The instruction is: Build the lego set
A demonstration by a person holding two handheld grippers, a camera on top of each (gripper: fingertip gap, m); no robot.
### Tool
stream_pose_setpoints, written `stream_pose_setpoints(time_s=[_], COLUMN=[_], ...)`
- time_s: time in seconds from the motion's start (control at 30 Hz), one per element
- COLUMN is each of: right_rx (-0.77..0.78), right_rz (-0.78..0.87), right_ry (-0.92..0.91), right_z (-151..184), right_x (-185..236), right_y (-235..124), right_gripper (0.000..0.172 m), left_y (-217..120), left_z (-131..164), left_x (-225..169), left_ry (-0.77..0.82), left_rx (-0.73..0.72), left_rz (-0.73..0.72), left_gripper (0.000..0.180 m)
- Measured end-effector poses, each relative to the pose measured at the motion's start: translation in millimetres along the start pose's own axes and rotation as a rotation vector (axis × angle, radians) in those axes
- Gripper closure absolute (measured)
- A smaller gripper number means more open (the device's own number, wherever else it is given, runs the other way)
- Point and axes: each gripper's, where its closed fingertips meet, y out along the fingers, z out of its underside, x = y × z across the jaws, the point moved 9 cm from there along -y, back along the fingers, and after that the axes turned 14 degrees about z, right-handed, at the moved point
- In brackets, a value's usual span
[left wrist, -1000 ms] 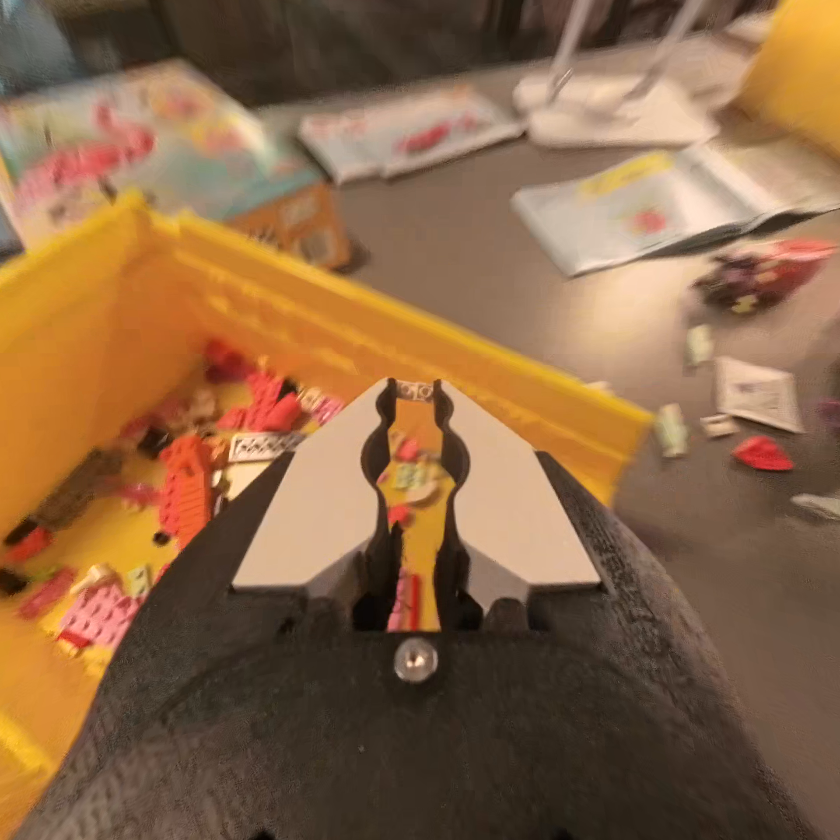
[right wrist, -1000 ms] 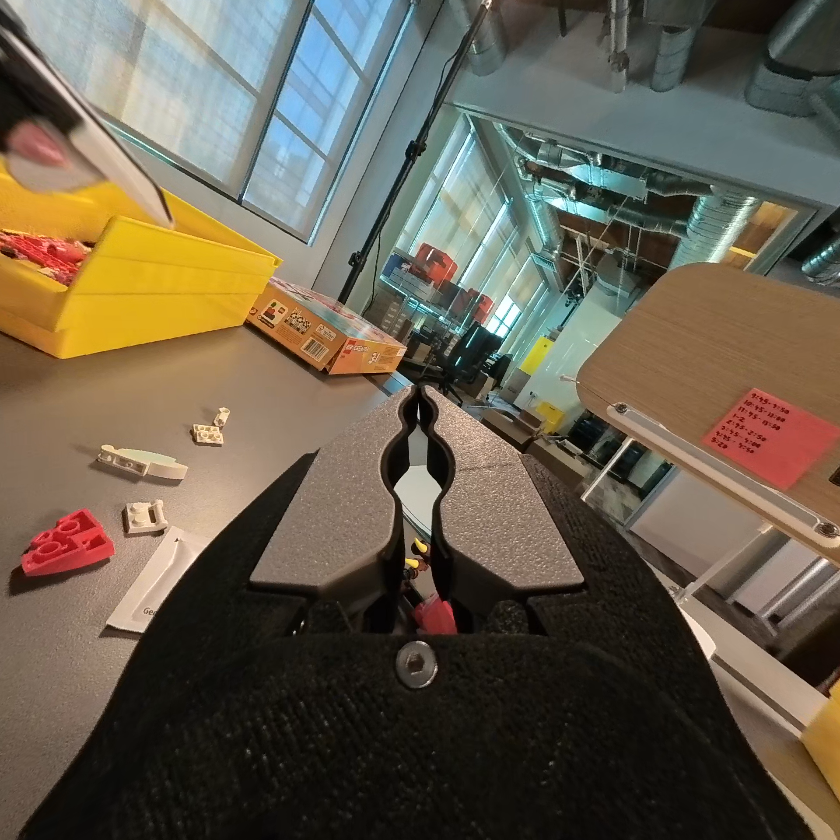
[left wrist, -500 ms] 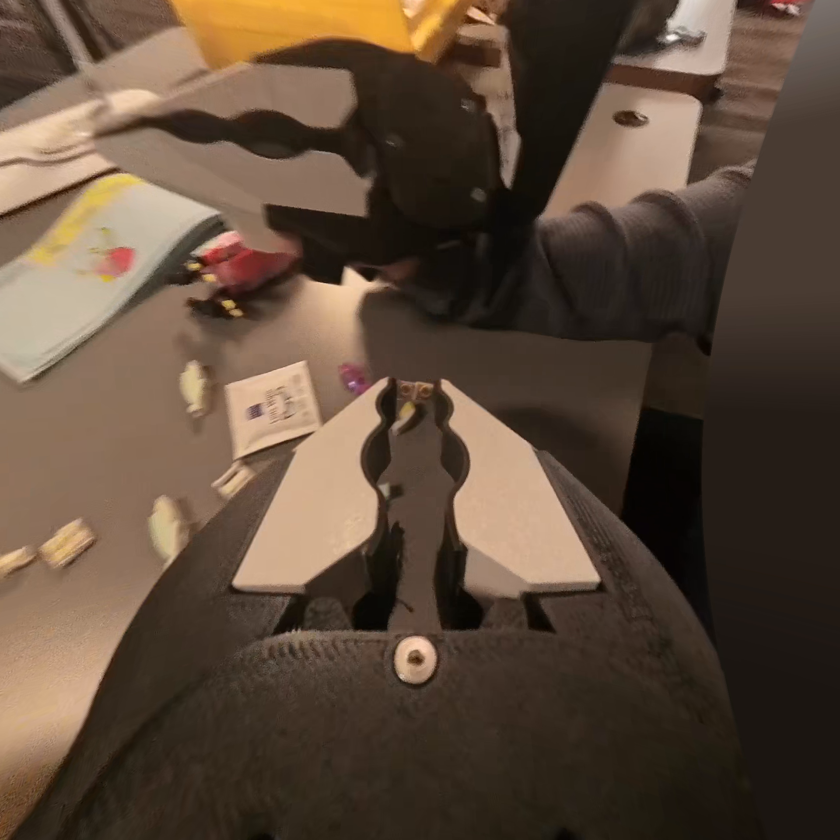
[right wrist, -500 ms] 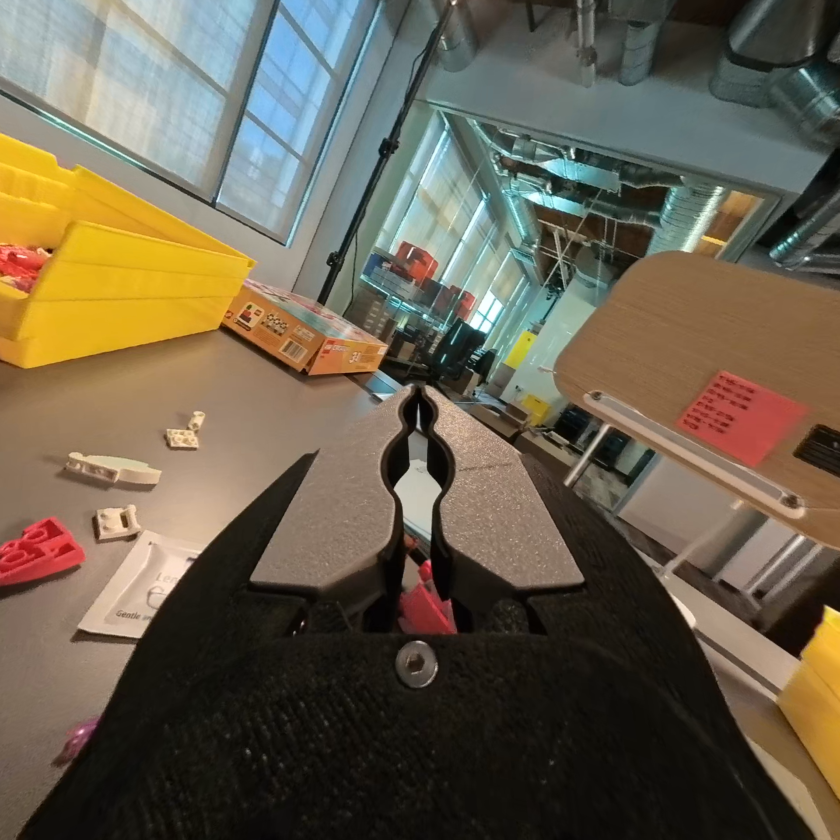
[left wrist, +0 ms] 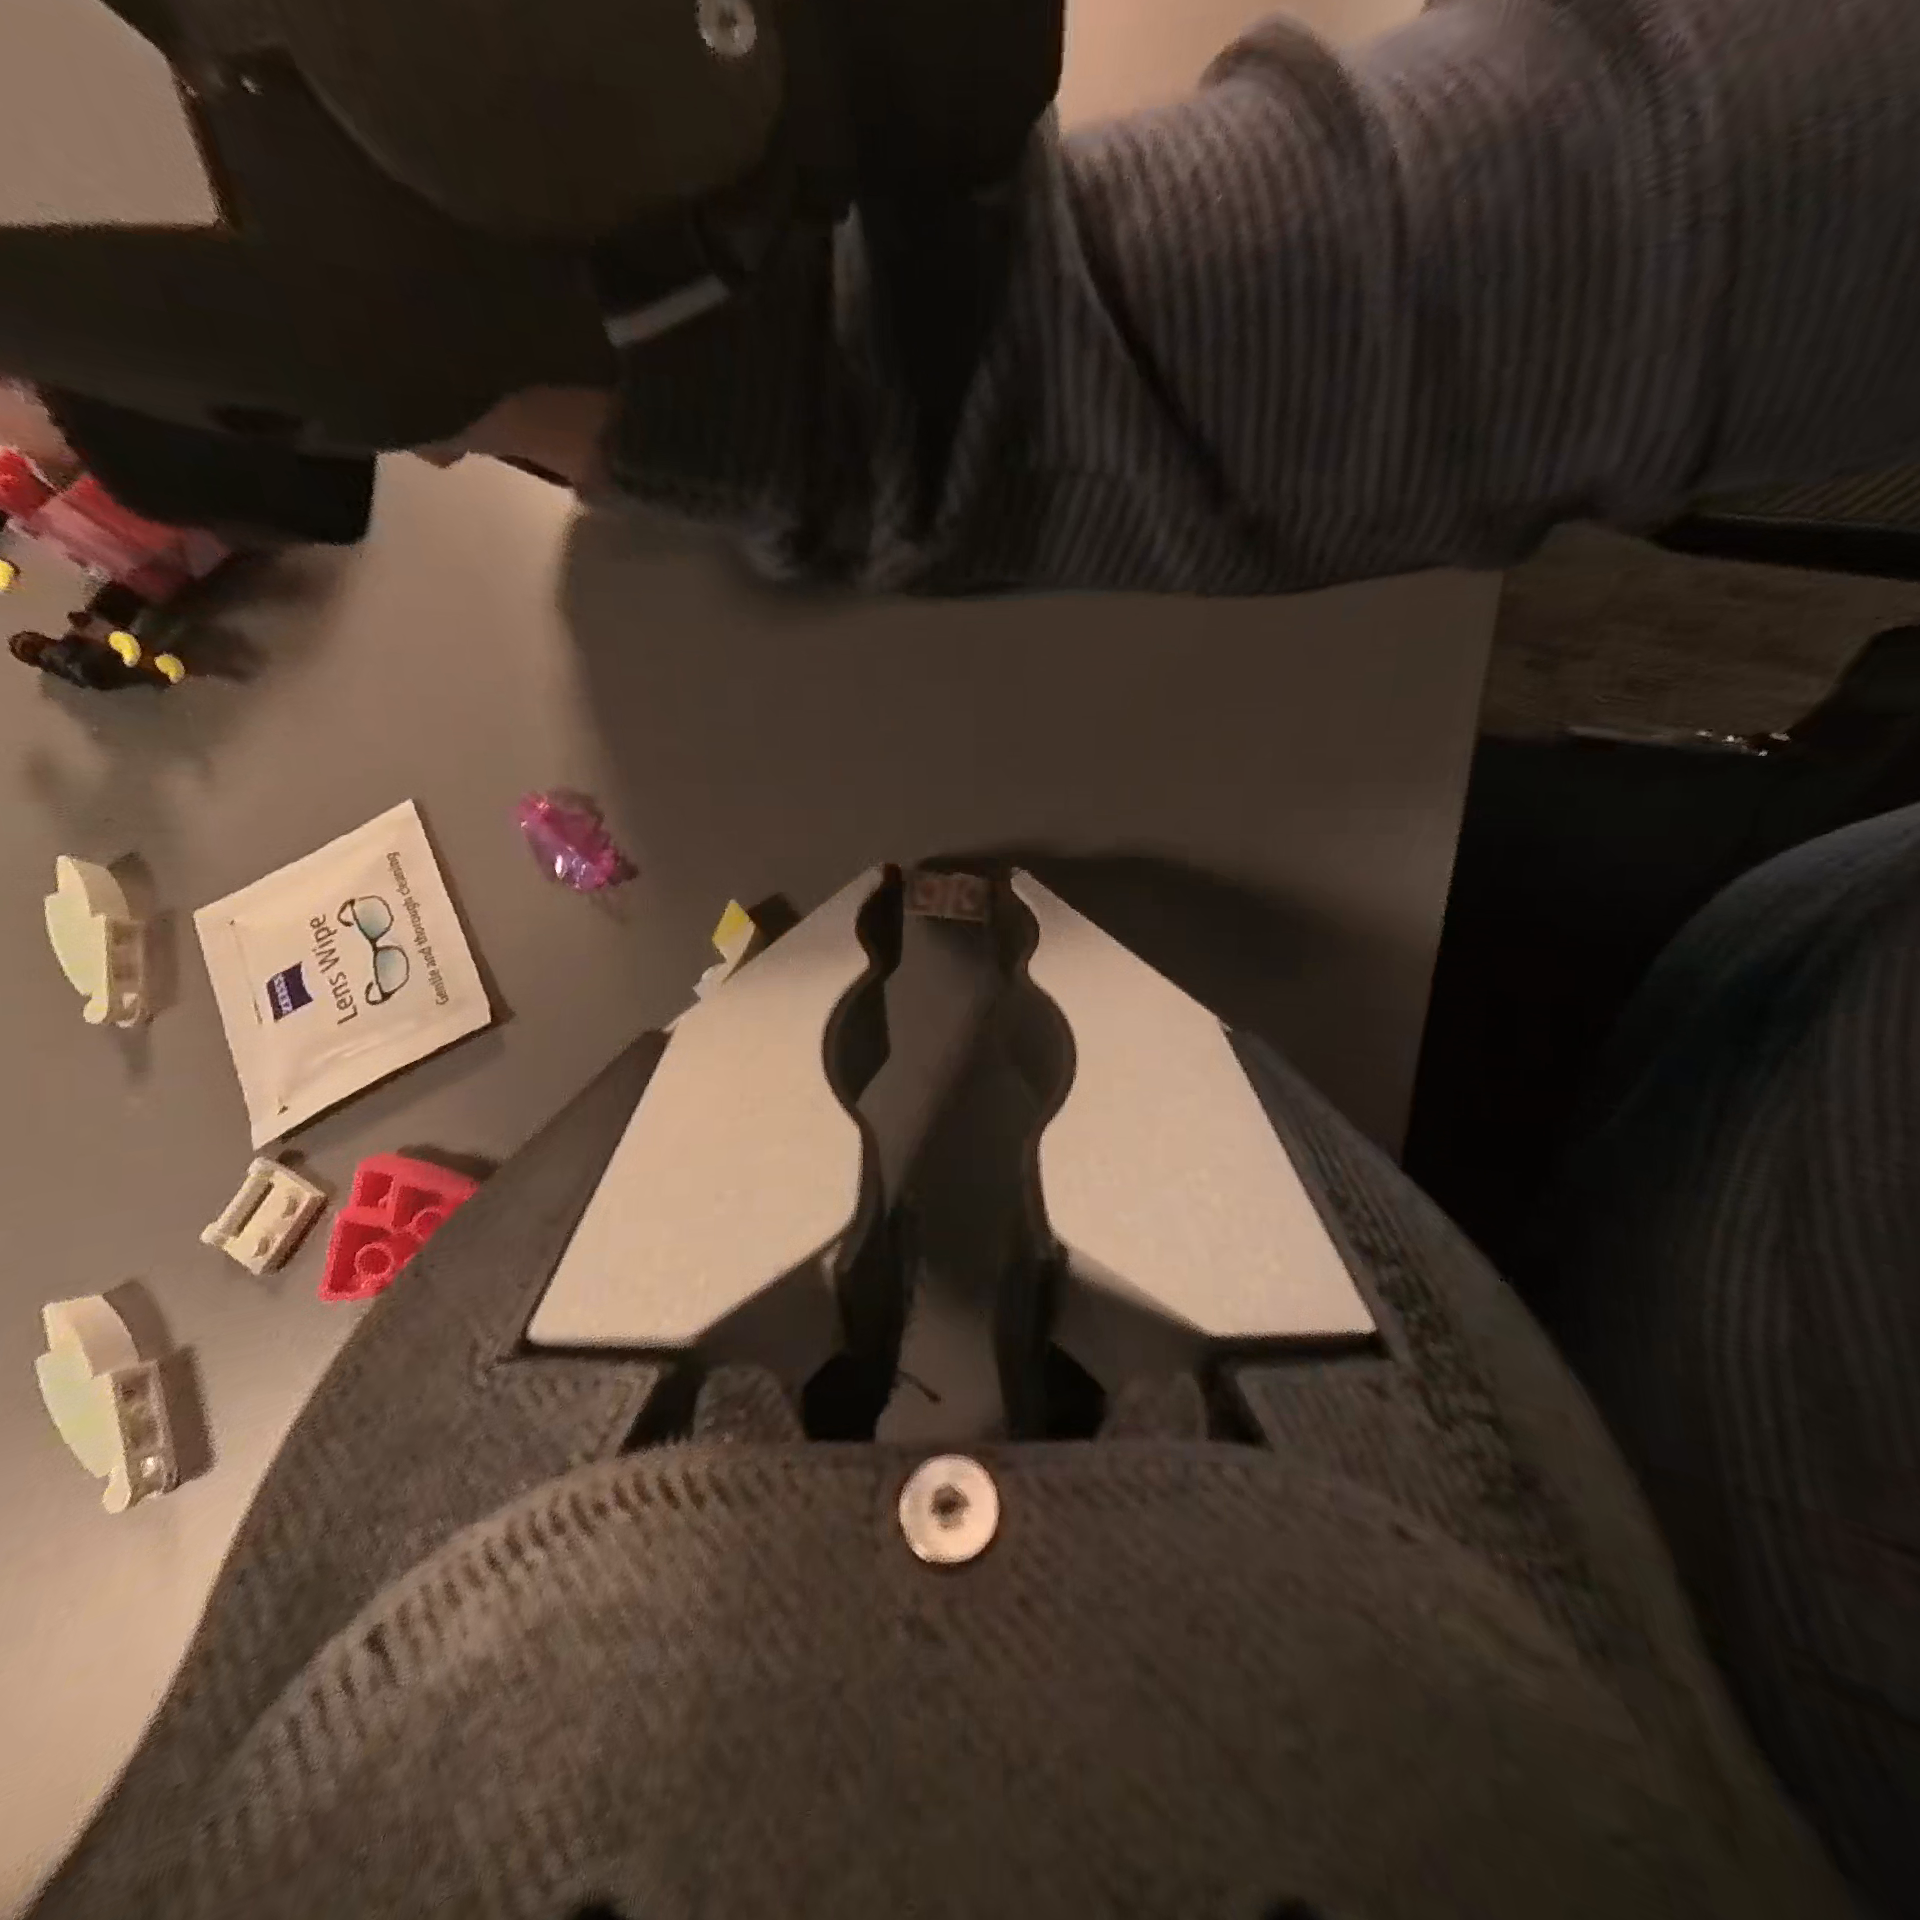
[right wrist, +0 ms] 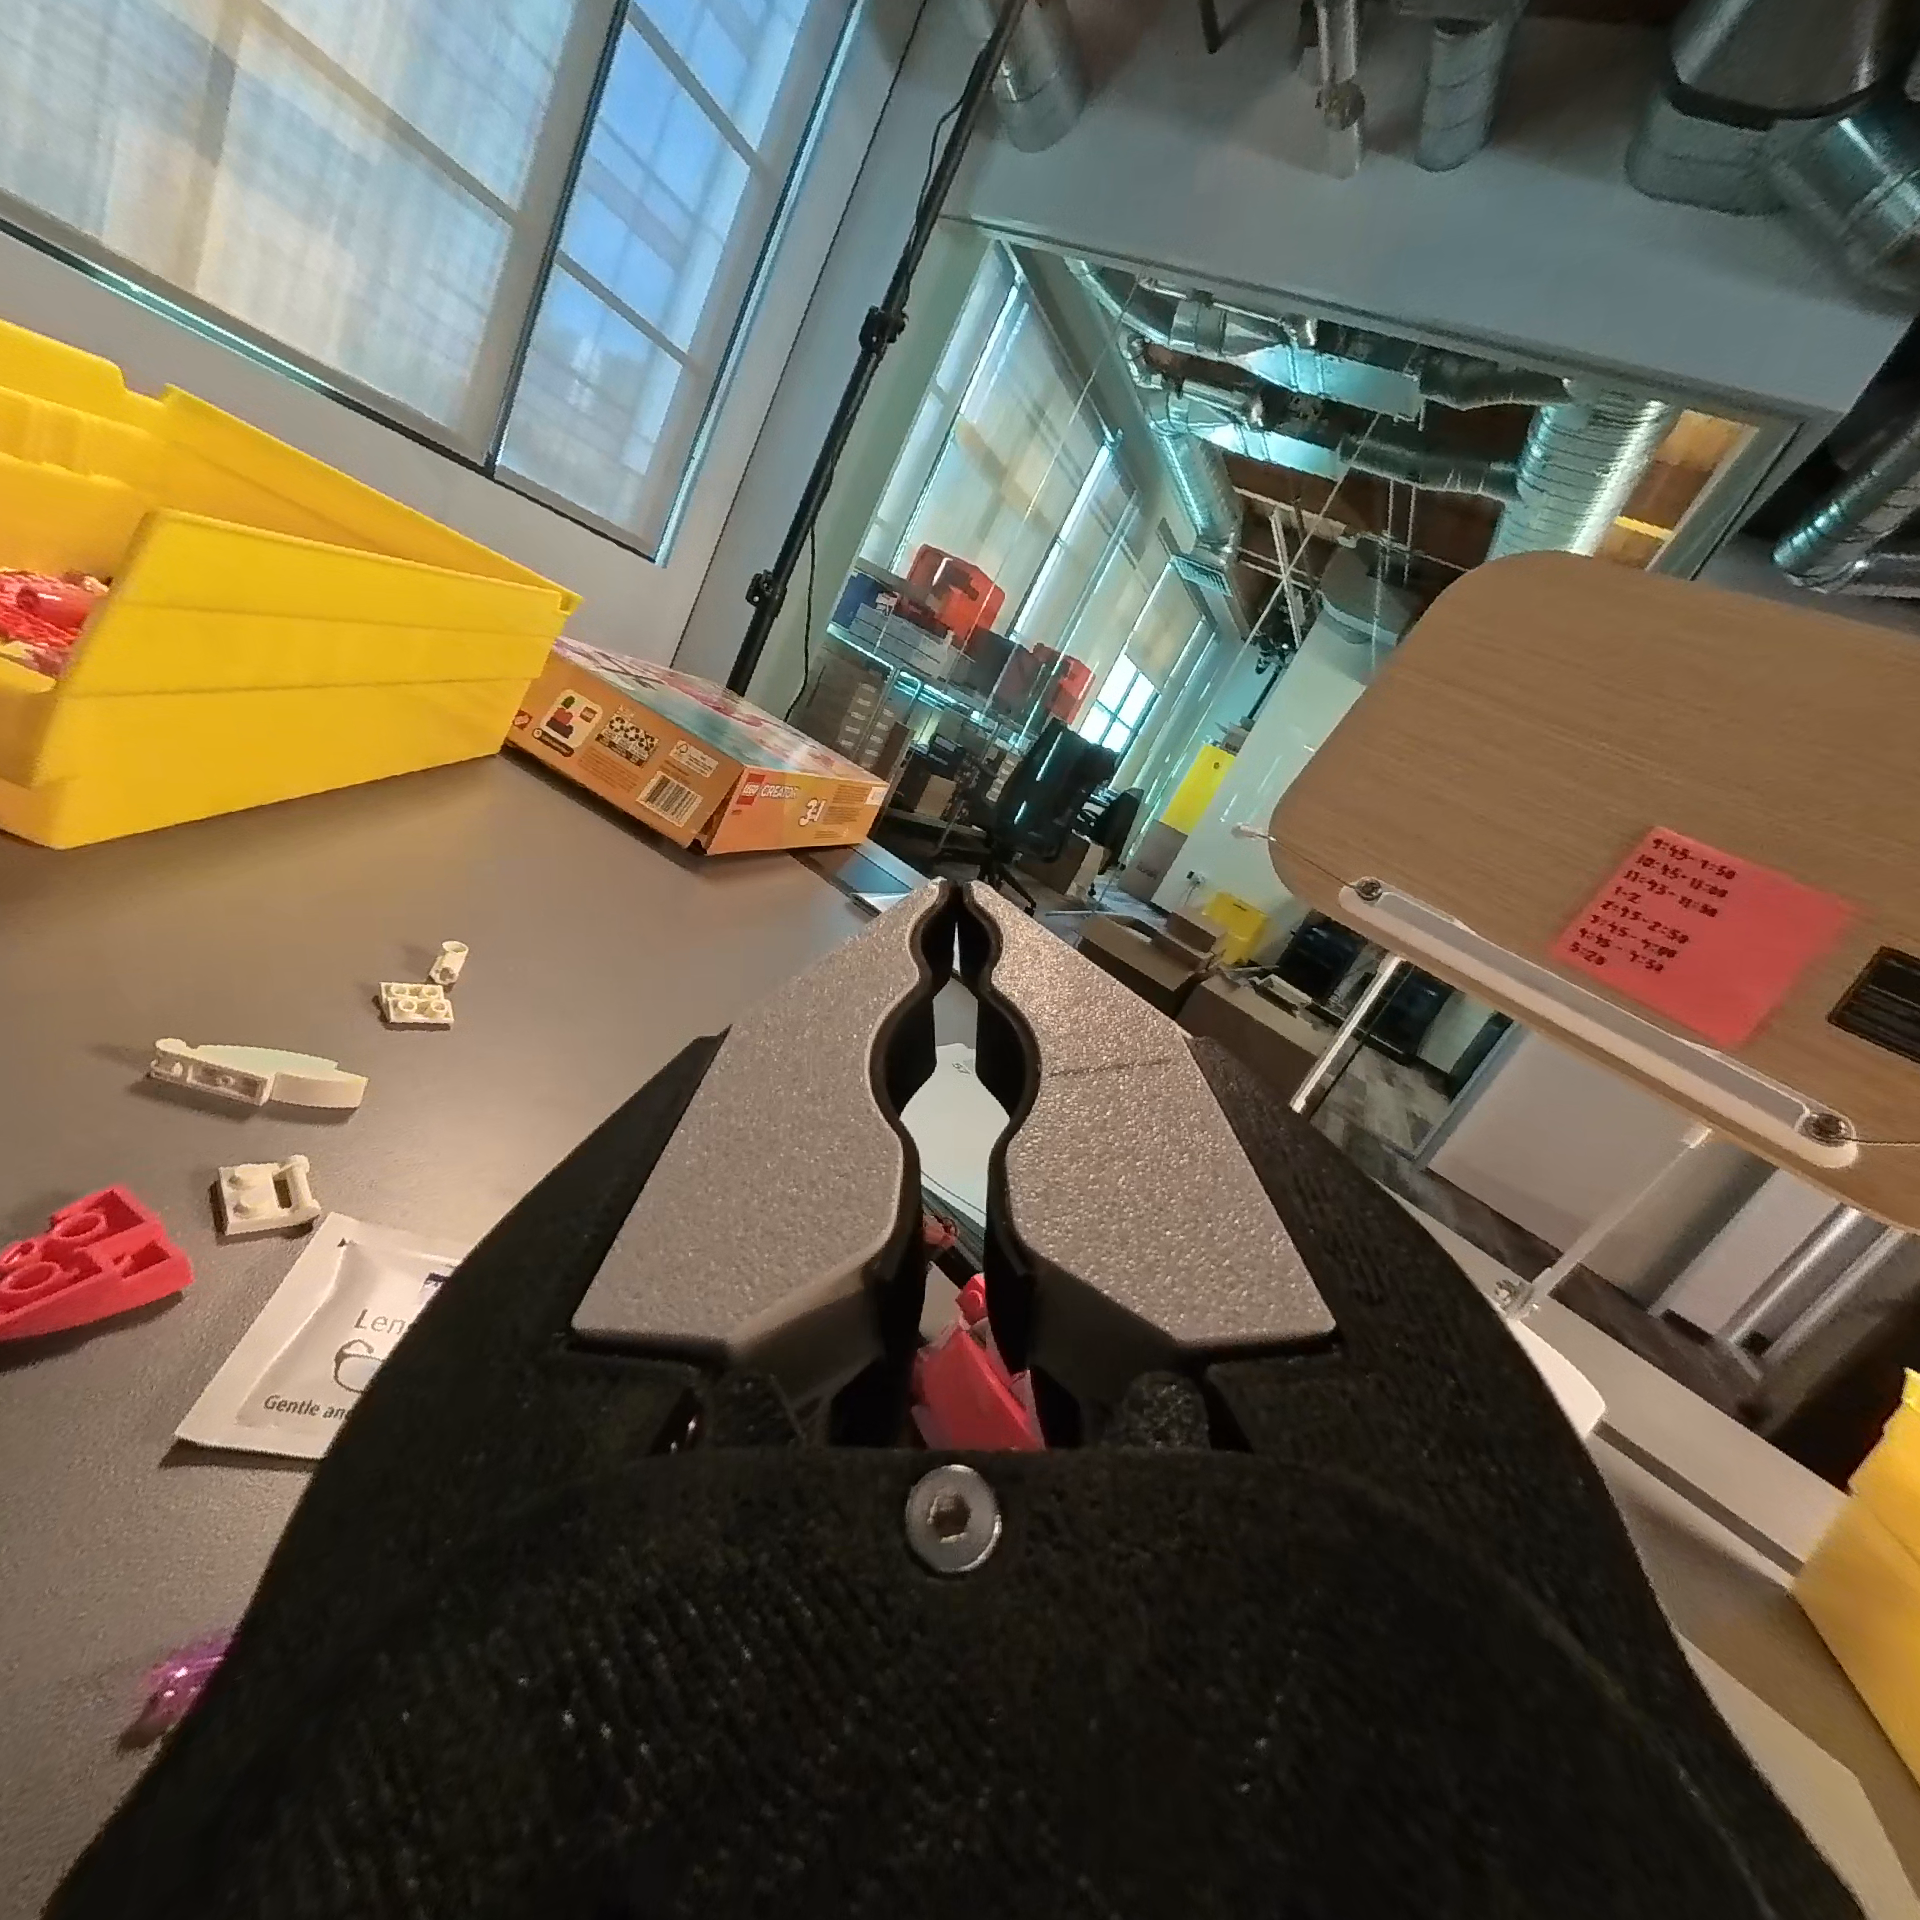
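A wide grey table (right wrist: 540, 914) fills the lower left of both views, set in a tall room with large windows (right wrist: 343, 208) and exposed silver ducts (right wrist: 1558, 457) overhead. A wood-topped stand (right wrist: 1621, 769) bearing a pink note (right wrist: 1694, 945) rises at the right. On the table, a yellow bin (right wrist: 281, 686) holds red pieces, and just beside it lies an orange toy box (right wrist: 696, 769). A white wipe sachet (left wrist: 338, 951) lies nearer, with cream bricks (left wrist: 99, 951), a red wedge brick (left wrist: 390, 1221), a purple translucent piece (left wrist: 571, 842) and a pink-and-black model (left wrist: 94, 582) scattered round it. A grey ribbed sleeve (left wrist: 1403, 291) reaches across above.

The left gripper (left wrist: 948, 891) hangs over the table close to its edge, its pale fingers narrowly apart and pressed on a small grey studded brick (left wrist: 948, 896) at their tips; the brick looks flat and rectangular, its detail dim in shadow. The right gripper (right wrist: 957, 891) has its dark fingertips closed together on nothing.
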Motion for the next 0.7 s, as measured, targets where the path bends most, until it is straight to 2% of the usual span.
stream_pose_setpoints(time_s=[0.13,0.23,0.33,0.5,0.7], right_rx=[-0.001,-0.005,-0.007,-0.026,-0.030], right_rz=[-0.004,-0.007,-0.006,-0.015,-0.034], right_ry=[-0.005,-0.006,0.002,-0.006,-0.018], right_z=[-0.1,-0.5,-0.5,-2.8,-3.9], right_x=[1.0,1.7,2.8,9.1,14.7], right_y=[0.2,0.3,1.7,3.5,4.8], right_gripper=[0.172,0.172,0.172,0.172,0.172], left_y=[-2.0,-11.0,-35.3,-115.6,-227.3], left_z=[1.1,-0.1,-3.4,4.5,32.8], left_x=[-0.7,-4.0,-7.6,-5.1,-9.5], left_ry=[-0.027,-0.043,-0.049,-0.111,-0.281], left_rx=[-0.024,-0.090,-0.212,-0.426,-0.584], left_rz=[-0.006,0.004,-0.022,-0.237,-0.630], left_gripper=[0.145,0.143,0.143,0.143,0.143])
